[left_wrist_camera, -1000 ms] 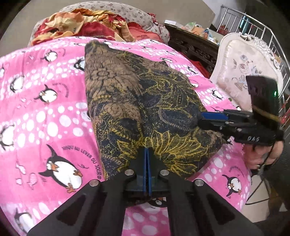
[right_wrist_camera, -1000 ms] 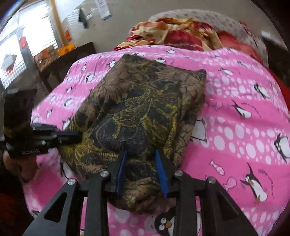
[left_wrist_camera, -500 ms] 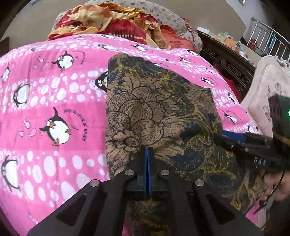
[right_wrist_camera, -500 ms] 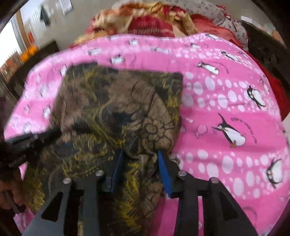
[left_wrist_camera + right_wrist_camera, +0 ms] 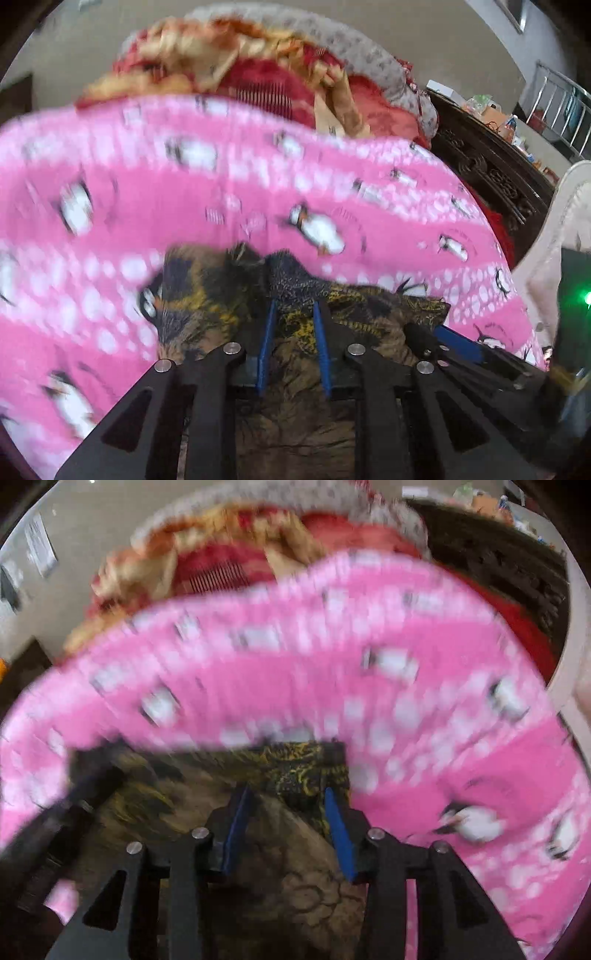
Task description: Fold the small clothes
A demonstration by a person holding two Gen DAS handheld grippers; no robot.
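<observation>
The folded cloth [image 5: 207,295] lies on the blanket [image 5: 258,184], long axis seemingly crosswise, under the left gripper [image 5: 294,314], narrowly parted, and the right gripper [image 5: 286,797], whose jaws have just been opening, cloth between both.

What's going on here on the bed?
A person holds two grippers over a brown-and-gold patterned cloth lying on a pink penguin blanket. The right gripper has just been opening its jaws, with the cloth between them. The left gripper also straddles the cloth; whether it grips is unclear.
</observation>
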